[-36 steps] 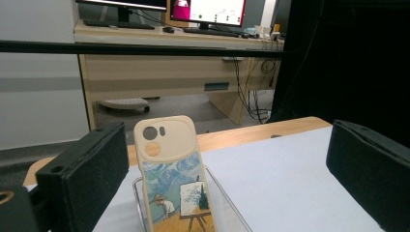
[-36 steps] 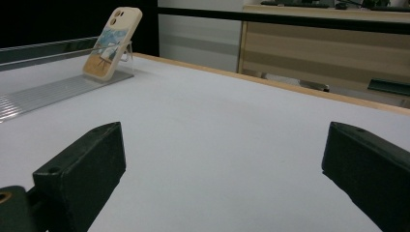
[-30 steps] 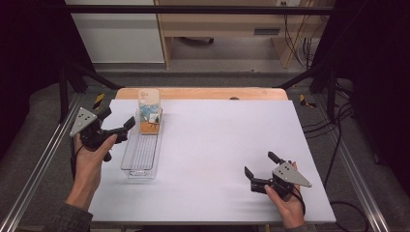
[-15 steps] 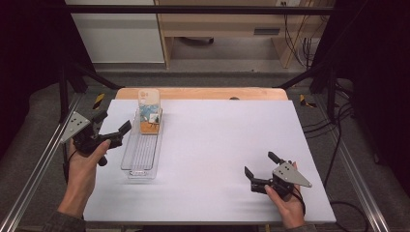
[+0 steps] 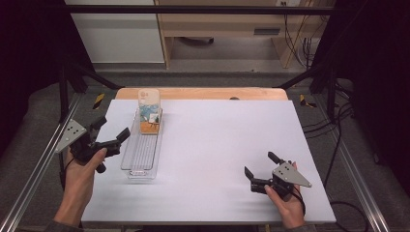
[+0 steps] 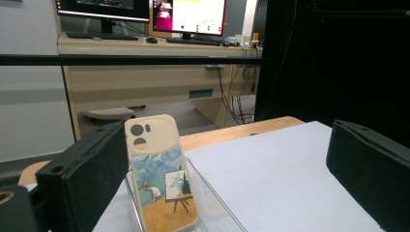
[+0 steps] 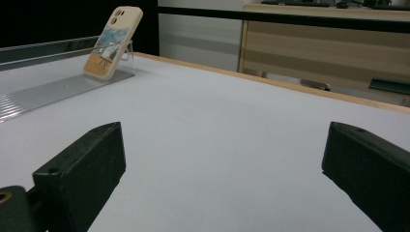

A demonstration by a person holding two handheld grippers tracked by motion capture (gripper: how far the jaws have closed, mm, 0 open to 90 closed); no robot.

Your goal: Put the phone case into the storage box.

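Leaning against the far end wall of a clear tray (image 5: 141, 159), a phone case (image 5: 149, 111) stands tilted on the left part of the desk (image 5: 227, 145). The left gripper (image 5: 110, 134) is beside the tray's left side, not touching it — its jaws are wide open and hold nothing. The right gripper (image 5: 261, 170) is low over the desk's near right corner, well apart from the tray — jaws also wide open, empty.
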